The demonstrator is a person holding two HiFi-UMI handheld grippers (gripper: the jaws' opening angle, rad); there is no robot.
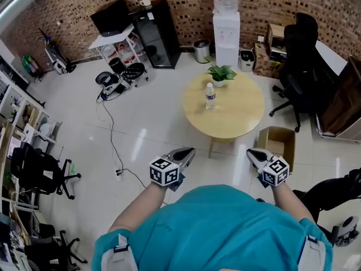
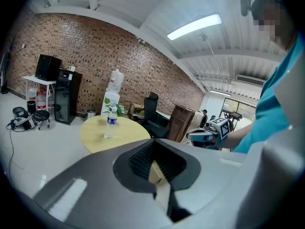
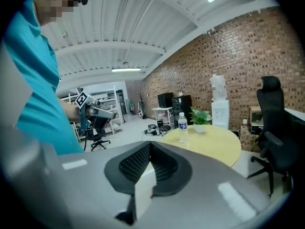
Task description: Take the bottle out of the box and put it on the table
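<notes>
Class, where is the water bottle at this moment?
In the head view, the bottle stands upright on the round table, towards its left side, close beside the potted plant.

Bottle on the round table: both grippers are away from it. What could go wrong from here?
1. The bottle is narrow and stands free on the table, near the potted plant; a bump to the table could tip it.
2. The open box sits on the floor beside the table; a step there might catch it.
3. A cable crosses the floor on the person's left, a possible trip.
</notes>
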